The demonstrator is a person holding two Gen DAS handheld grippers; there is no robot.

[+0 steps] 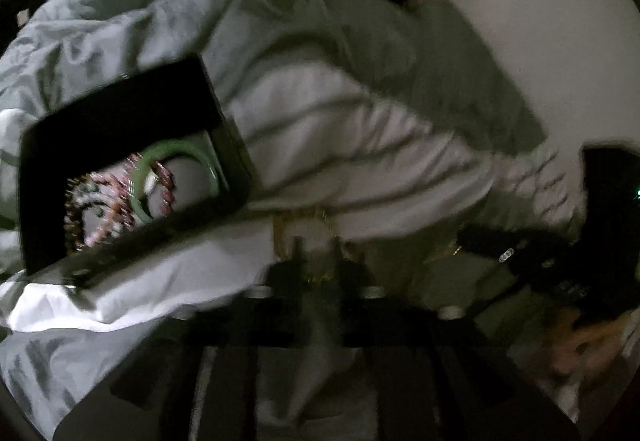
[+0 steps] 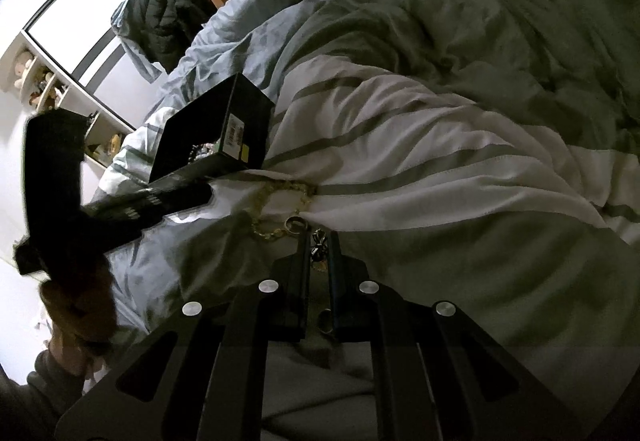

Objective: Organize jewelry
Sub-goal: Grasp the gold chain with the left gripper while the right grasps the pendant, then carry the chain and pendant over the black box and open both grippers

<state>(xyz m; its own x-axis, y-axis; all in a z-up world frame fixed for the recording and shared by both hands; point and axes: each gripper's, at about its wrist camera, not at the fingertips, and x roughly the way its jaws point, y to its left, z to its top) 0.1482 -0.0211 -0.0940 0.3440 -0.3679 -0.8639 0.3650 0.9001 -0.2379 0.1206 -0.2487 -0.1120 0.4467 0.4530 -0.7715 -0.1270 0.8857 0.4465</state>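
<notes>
I am gathering loose jewelry off the bed [image 2: 440, 145] into the black box [image 2: 224, 129]. My right gripper [image 2: 320, 241] is holding its jaws together on a small dark charm [image 2: 319, 246], just beside a ring [image 2: 294, 224] and a gold chain [image 2: 280, 201] lying on the striped duvet near the box. My left gripper [image 1: 318, 253] is hovering over the chain with jaws apart, nothing between them, though blur is making that hard to swear to. Next I am needing to carry the charm over the box's open top and release it. The box is already holding a green bangle [image 1: 180, 169] and beaded bracelets [image 1: 108, 201].
</notes>
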